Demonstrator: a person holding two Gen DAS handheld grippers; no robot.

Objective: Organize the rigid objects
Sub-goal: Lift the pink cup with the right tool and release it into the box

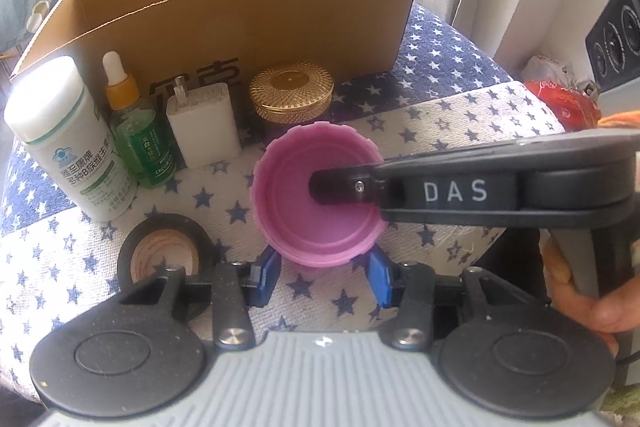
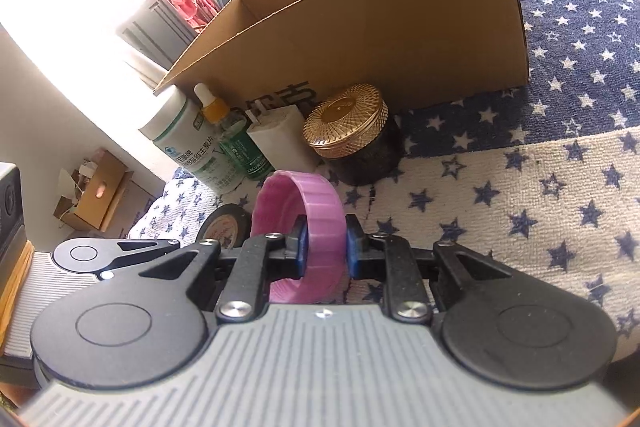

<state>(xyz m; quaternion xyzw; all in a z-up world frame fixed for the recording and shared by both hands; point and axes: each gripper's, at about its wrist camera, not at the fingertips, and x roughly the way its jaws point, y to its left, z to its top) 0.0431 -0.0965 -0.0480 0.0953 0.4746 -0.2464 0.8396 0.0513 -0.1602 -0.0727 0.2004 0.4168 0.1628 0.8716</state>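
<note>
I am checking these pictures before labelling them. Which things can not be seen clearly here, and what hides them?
- Cardboard box floor: hidden by its own front wall, both views.
- Black tape roll: lower part behind the left gripper body in the left view; mostly behind the pink lid in the right view.
- Pink lid's near rim: covered by the right gripper in the right view.
- Green dropper bottle label: too small to read.

pink cap (image 1: 320,203): matt ribbed plastic. box (image 1: 248,39): plain corrugated cardboard. jar lid (image 1: 292,89): shiny gold, textured metal look. star-print cover (image 1: 460,115): rough woven cloth. charger (image 1: 202,125): smooth white plastic.
</note>
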